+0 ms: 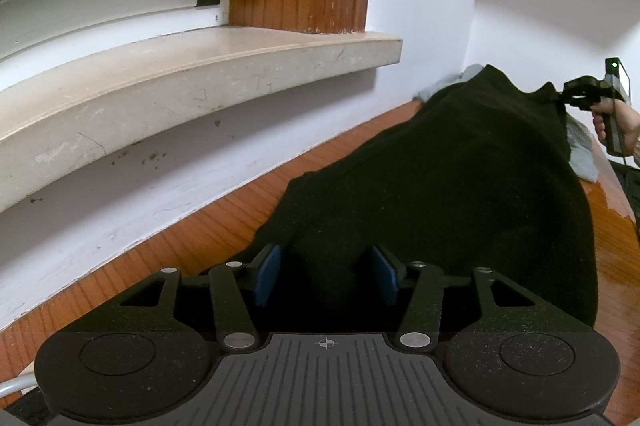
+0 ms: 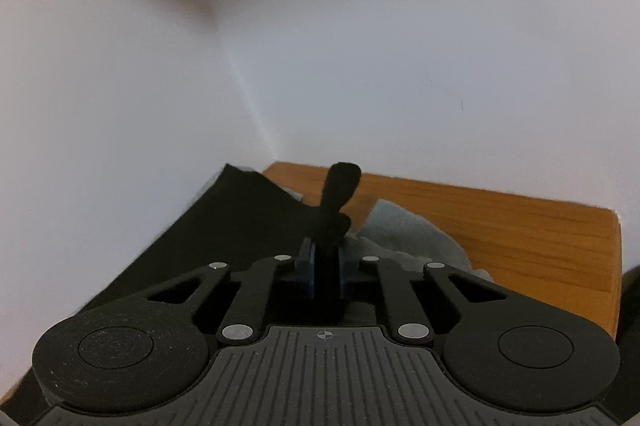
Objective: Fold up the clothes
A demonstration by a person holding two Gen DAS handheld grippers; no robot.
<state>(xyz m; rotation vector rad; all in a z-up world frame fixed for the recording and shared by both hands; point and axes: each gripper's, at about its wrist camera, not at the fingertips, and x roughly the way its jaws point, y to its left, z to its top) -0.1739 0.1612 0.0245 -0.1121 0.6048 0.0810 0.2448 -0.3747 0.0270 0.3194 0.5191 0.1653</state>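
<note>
Showing only leftward: windowsill (image 1: 192, 78), left gripper (image 1: 325, 274) agape.

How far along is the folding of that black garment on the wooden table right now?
Early. Done: the black garment is spread along the wooden table, partly over a grey cloth. In hand: the right claw is shut on a pinch of its far edge, while the left claw is open over the near end. Left: no crease shows, so every fold remains.
</note>
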